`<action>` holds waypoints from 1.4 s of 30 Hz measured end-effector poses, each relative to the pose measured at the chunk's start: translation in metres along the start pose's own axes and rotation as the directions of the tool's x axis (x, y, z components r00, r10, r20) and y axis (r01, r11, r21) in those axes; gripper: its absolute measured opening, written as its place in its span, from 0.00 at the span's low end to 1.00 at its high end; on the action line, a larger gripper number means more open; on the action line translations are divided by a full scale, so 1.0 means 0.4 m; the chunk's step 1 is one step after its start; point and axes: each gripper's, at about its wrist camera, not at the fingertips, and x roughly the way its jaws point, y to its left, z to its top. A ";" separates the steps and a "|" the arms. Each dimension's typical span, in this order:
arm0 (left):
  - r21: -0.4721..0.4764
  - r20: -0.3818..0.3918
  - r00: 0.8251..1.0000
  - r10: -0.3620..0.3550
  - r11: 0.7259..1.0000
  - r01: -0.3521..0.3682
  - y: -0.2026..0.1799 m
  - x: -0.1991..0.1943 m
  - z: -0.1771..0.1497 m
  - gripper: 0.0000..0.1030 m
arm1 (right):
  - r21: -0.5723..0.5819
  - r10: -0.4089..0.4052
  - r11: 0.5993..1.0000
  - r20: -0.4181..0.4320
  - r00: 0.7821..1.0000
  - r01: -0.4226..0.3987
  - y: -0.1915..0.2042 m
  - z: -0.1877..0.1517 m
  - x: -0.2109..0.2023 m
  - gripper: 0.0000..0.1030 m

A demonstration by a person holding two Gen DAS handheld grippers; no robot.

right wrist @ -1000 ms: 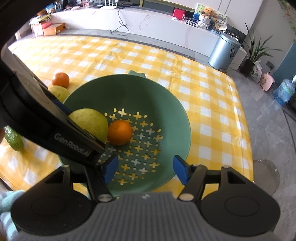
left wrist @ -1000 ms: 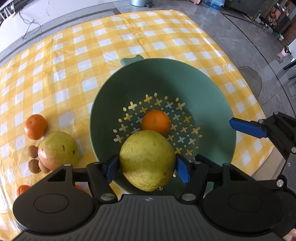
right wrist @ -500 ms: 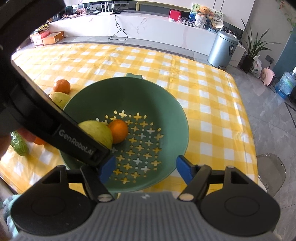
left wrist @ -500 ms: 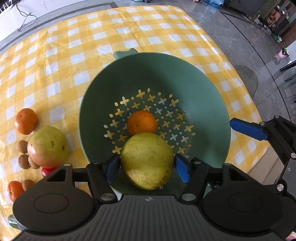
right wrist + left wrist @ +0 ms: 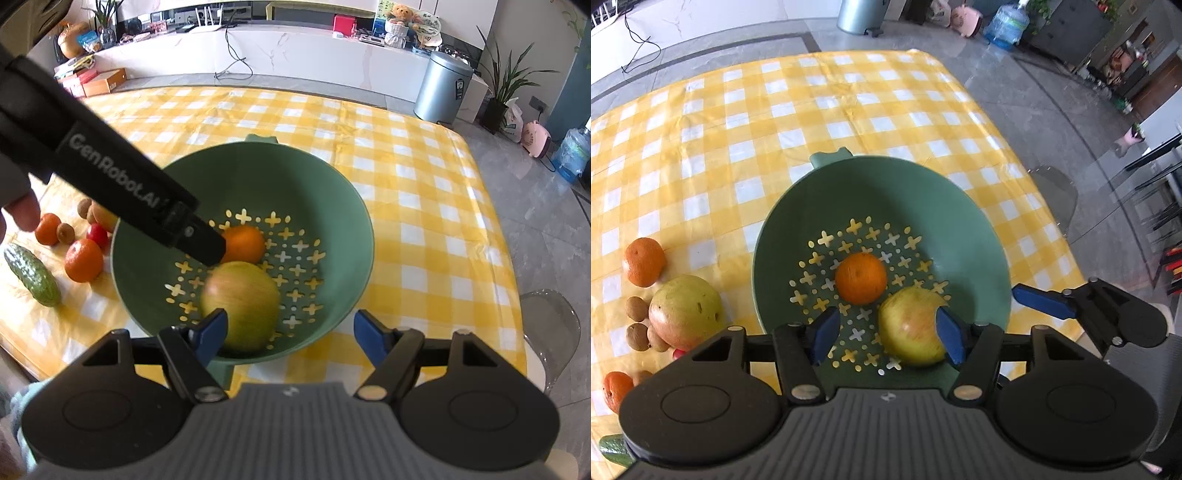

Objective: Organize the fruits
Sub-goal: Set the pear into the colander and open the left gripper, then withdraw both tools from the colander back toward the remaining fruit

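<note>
The green colander (image 5: 979, 236) stands on the surface (image 5: 849, 92), which is covered by a yellow checked cloth, and so far holds two fruits: an orange (image 5: 860, 277) on the perforated bottom and a yellow-green pear (image 5: 910, 326) just beside it, blurred in the right wrist view as though not quite at rest. By my reading the sorting is at an early stage, with most of the fruit left outside the bowl. The left gripper (image 5: 884, 336) hangs over the colander with its jaws closing a little; the pear lies below, off to the side of the gap, and the pads do not press on it, so it holds nothing. The right gripper (image 5: 290, 332) is wide apart above the near rim and empty. To the colander's left on the cloth I count one more pear (image 5: 685, 312), three mandarins (image 5: 84, 259) across the two views, at least four small brown round fruits (image 5: 637, 308), one small red fruit (image 5: 96, 233) and one cucumber (image 5: 33, 275). Some of the pile is hidden behind the left gripper body, so the counts of the small fruits may run short.
</note>
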 end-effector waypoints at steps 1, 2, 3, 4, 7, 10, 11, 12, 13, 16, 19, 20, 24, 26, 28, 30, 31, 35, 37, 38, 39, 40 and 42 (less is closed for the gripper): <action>0.002 0.011 1.000 0.001 1.000 -0.001 0.002 -0.008 -0.004 0.68 | 0.008 0.006 1.000 0.008 1.000 -0.006 0.001 0.000 -0.004 0.71; 0.004 0.023 1.000 0.003 1.000 -0.003 0.005 -0.020 -0.010 0.68 | 0.014 0.009 1.000 0.015 1.000 -0.009 0.003 0.001 -0.008 0.72; 0.008 0.039 0.999 0.005 1.000 -0.006 0.009 -0.033 -0.015 0.68 | 0.021 0.013 1.000 0.024 1.000 -0.014 0.006 0.001 -0.013 0.72; 0.012 0.053 0.999 0.008 1.000 -0.008 0.013 -0.046 -0.020 0.68 | 0.028 0.018 0.999 0.033 0.999 -0.019 0.010 0.003 -0.016 0.72; 0.015 0.094 0.996 0.007 1.000 -0.008 0.028 -0.085 -0.035 0.68 | 0.061 0.043 0.997 0.057 0.997 -0.047 0.026 0.007 -0.028 0.73; 0.020 0.146 0.989 0.023 0.999 -0.027 0.051 -0.128 -0.050 0.70 | 0.087 0.067 0.993 0.083 0.994 -0.075 0.049 0.012 -0.038 0.73; 0.022 0.162 0.986 0.034 0.999 -0.039 0.058 -0.143 -0.055 0.71 | 0.089 0.075 0.993 0.093 0.993 -0.083 0.061 0.014 -0.043 0.74; 0.030 0.181 0.982 0.046 0.998 -0.052 0.066 -0.157 -0.060 0.72 | 0.091 0.082 0.992 0.105 0.991 -0.092 0.073 0.015 -0.047 0.75; 0.040 0.201 0.978 0.057 0.997 -0.066 0.075 -0.172 -0.066 0.73 | 0.095 0.091 0.990 0.116 0.989 -0.102 0.085 0.017 -0.050 0.76; 0.064 0.269 0.958 0.097 0.991 -0.118 0.103 -0.218 -0.087 0.82 | 0.122 0.126 0.982 0.141 0.982 -0.144 0.121 0.023 -0.053 0.77; 0.062 0.329 0.937 0.116 0.988 -0.144 0.135 -0.256 -0.109 0.86 | 0.148 0.154 0.973 0.153 0.976 -0.177 0.161 0.032 -0.045 0.78; 0.060 0.348 0.931 0.108 0.989 -0.137 0.149 -0.267 -0.118 0.87 | 0.153 0.162 0.970 0.157 0.974 -0.187 0.177 0.035 -0.041 0.80; 0.014 0.376 0.920 0.109 0.992 -0.124 0.208 -0.293 -0.147 0.87 | 0.135 0.168 0.972 0.183 0.968 -0.194 0.240 0.041 -0.033 0.81; -0.017 0.392 0.907 0.157 0.986 -0.164 0.233 -0.302 -0.165 0.87 | 0.123 0.175 0.972 0.198 0.965 -0.201 0.270 0.041 -0.030 0.84; -0.031 0.409 0.891 0.196 0.979 -0.201 0.251 -0.304 -0.181 0.87 | 0.116 0.188 0.970 0.209 0.960 -0.216 0.293 0.041 -0.028 0.85; -0.025 0.408 0.895 0.182 0.982 -0.188 0.276 -0.301 -0.192 0.87 | 0.110 0.197 0.968 0.217 0.956 -0.224 0.317 0.043 -0.024 0.85; -0.019 0.396 0.900 0.181 0.982 -0.189 0.287 -0.299 -0.195 0.87 | 0.104 0.195 0.969 0.219 0.956 -0.222 0.327 0.045 -0.021 0.85; -0.016 0.376 0.905 0.200 0.978 -0.210 0.319 -0.285 -0.207 0.88 | 0.044 0.179 0.980 0.210 0.961 -0.192 0.370 0.058 -0.004 0.85; -0.022 0.366 0.912 0.186 0.981 -0.191 0.343 -0.280 -0.217 0.96 | 0.011 0.172 0.984 0.208 0.963 -0.178 0.384 0.062 -0.001 0.85; -0.029 0.363 0.915 0.178 0.983 -0.179 0.355 -0.277 -0.220 0.99 | -0.003 0.168 0.985 0.207 0.964 -0.171 0.391 0.064 0.005 0.85; -0.035 0.361 0.916 0.176 0.984 -0.175 0.366 -0.273 -0.225 1.00 | -0.013 0.165 0.986 0.205 0.965 -0.166 0.396 0.064 0.010 0.85; -0.043 0.360 0.916 0.178 0.984 -0.174 0.377 -0.269 -0.226 1.00 | -0.024 0.164 0.986 0.202 0.966 -0.163 0.400 0.066 0.017 0.85; -0.065 0.352 0.919 0.178 0.984 -0.166 0.397 -0.262 -0.230 1.00 | -0.045 0.159 0.987 0.194 0.968 -0.153 0.410 0.072 0.032 0.85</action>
